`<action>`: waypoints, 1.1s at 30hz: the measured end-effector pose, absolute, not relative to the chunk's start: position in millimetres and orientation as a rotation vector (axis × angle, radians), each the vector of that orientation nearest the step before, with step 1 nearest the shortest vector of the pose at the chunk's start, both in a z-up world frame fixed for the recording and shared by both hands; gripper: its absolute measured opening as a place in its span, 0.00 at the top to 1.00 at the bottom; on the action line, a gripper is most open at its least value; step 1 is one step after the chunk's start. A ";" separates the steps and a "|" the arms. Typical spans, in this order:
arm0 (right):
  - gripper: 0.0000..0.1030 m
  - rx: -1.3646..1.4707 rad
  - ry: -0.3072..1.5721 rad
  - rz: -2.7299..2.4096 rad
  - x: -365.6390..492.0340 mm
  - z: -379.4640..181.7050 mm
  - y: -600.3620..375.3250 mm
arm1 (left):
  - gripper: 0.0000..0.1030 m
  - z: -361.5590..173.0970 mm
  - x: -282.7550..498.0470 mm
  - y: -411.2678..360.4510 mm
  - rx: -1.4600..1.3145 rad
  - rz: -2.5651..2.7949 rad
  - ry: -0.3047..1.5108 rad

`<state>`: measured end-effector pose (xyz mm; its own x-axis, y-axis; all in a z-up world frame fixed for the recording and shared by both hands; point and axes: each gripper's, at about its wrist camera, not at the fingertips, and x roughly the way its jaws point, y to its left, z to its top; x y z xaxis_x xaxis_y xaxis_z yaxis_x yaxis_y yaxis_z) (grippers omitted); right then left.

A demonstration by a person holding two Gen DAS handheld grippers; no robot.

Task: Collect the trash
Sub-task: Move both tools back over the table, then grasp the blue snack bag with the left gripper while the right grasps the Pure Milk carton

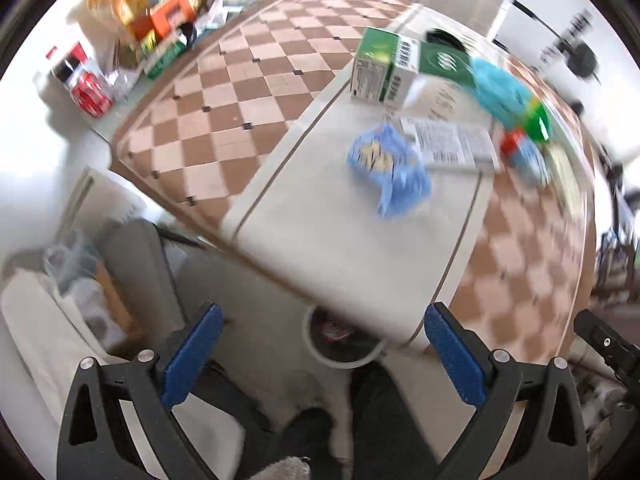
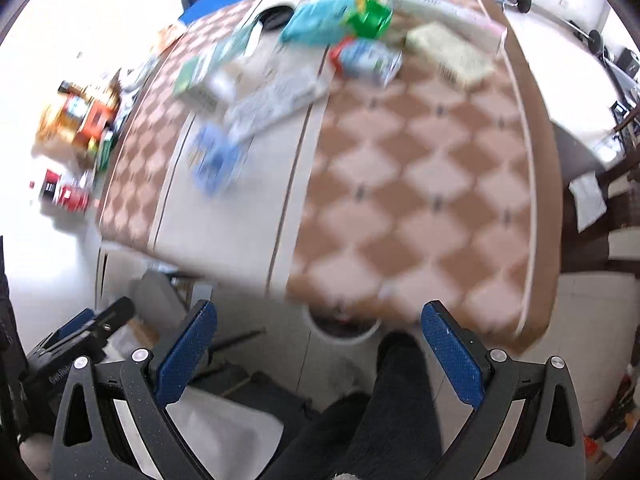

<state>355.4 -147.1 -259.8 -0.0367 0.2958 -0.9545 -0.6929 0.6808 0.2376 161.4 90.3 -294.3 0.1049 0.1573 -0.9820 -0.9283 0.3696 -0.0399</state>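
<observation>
Trash lies on a checkered table [image 1: 248,92]: a crumpled blue wrapper [image 1: 390,168] [image 2: 216,160], a green-and-white carton [image 1: 384,66] [image 2: 200,80], a flat white printed packet [image 1: 452,144] [image 2: 276,104], a teal bag [image 1: 500,92] [image 2: 316,20] and a green item [image 2: 370,14]. A white bin [image 1: 340,340] [image 2: 344,324] stands on the floor under the table's near edge. My left gripper [image 1: 322,356] is open and empty, held above the bin. My right gripper [image 2: 320,356] is open and empty beside it. Both views are blurred.
Boxes and red cans [image 1: 90,92] are piled on the floor left of the table. A flat pale box [image 2: 448,52] and a long box [image 2: 440,6] lie at the table's far right. A dark chair [image 2: 608,200] stands to the right. The person's dark legs [image 2: 400,400] are below.
</observation>
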 end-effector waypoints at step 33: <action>0.39 -0.645 1.301 0.870 492.6 -357.2 7.5 | 0.88 -350.0 202.3 110.8 -0.741 1.066 1.276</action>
